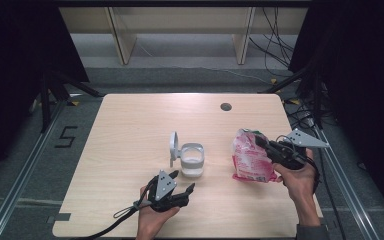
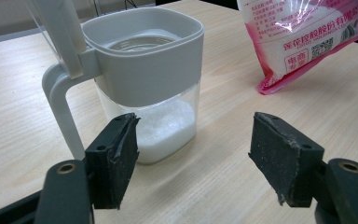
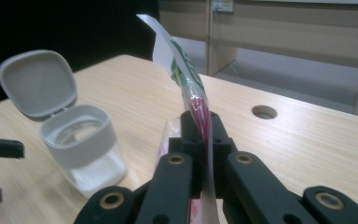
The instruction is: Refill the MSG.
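One crinkly pink plastic bag (image 1: 250, 159) clenched in right tool (image 1: 258, 140) | one square clear canister (image 1: 191, 160), grey lid up | left tool (image 1: 190, 189) released | pale wood surface (image 1: 130, 130)

On the counter (image 1: 130, 130), the jar (image 1: 192, 161) stands near the middle with its lid (image 1: 173, 145) hinged up on its left side. The bag (image 1: 251, 156) sits to the jar's right, well apart. The left gripper (image 1: 186, 191) lies just in front of the jar; the right gripper (image 1: 258, 141) is at the bag's top edge.

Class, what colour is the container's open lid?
Light grey lid, clearest in the right gripper view.
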